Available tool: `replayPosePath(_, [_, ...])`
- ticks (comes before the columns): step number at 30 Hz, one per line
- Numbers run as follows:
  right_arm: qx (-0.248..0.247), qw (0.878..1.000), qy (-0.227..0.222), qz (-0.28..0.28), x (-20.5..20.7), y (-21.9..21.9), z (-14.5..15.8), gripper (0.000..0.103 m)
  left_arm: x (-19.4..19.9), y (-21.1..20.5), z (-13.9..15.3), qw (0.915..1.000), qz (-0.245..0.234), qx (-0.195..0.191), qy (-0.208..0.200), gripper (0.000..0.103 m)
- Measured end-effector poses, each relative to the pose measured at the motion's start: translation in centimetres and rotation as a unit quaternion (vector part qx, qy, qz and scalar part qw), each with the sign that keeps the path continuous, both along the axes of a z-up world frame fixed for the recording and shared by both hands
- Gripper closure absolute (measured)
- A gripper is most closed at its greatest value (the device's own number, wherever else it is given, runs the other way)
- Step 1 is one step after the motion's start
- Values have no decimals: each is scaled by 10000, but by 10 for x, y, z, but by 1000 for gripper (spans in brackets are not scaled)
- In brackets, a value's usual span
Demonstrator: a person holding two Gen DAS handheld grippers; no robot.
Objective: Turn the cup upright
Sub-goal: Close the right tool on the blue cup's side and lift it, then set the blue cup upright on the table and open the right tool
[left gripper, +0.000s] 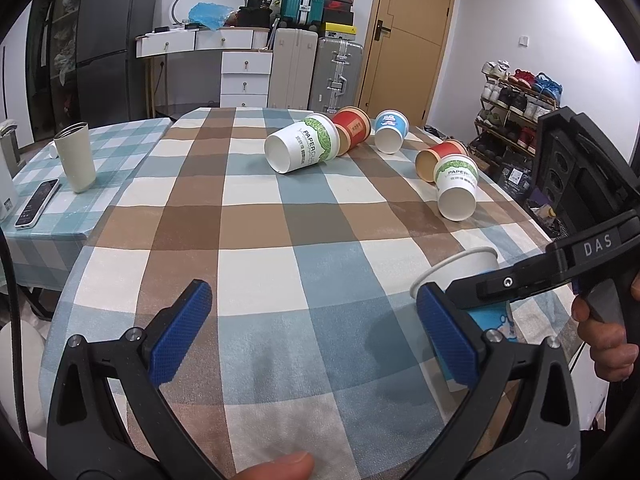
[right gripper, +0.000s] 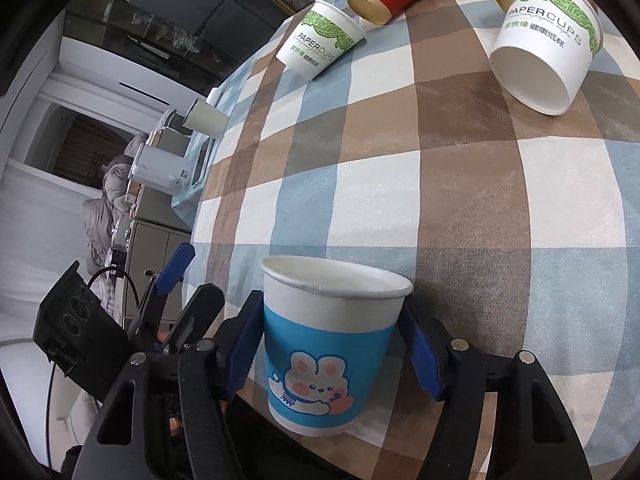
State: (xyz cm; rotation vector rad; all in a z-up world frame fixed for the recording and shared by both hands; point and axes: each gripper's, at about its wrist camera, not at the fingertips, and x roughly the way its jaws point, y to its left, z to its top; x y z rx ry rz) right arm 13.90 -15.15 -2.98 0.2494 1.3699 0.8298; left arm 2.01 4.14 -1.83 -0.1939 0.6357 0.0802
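A blue paper cup with a rabbit print (right gripper: pixel 326 344) stands mouth up between the pads of my right gripper (right gripper: pixel 332 344), which is shut on its sides near the table's front right edge. In the left wrist view the same cup (left gripper: pixel 464 268) shows behind my right gripper's finger. My left gripper (left gripper: pixel 316 332) is open and empty above the checked tablecloth (left gripper: pixel 280 240). Several paper cups lie on their sides at the far side: a green-print cup (left gripper: pixel 300 148), a red cup (left gripper: pixel 352 130), a blue cup (left gripper: pixel 391 130), another red cup (left gripper: pixel 434 160) and another green-print cup (left gripper: pixel 457 190).
A second table at the left holds a beige tumbler (left gripper: pixel 76 158) and a phone (left gripper: pixel 37 202). The table's right edge drops off beside a shoe rack (left gripper: pixel 516 108). Suitcases and drawers stand behind the table.
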Motion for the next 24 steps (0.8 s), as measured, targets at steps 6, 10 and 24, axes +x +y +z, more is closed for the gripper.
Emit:
replayPosePath(6, [23,9952,-964,-190,-10,-10,25,38,0,0,0,10000,3,-1,-2,1])
replayPosePath(10, [-202,9768,-2091,-414,-20,-14,41,38,0,-1,-2,10000,-7,-6,19,1])
replayPosePath(24, [-556,9455,-3066,-944,-10,-4,33,39,5,-10,-10,9999,-68,23,107,1])
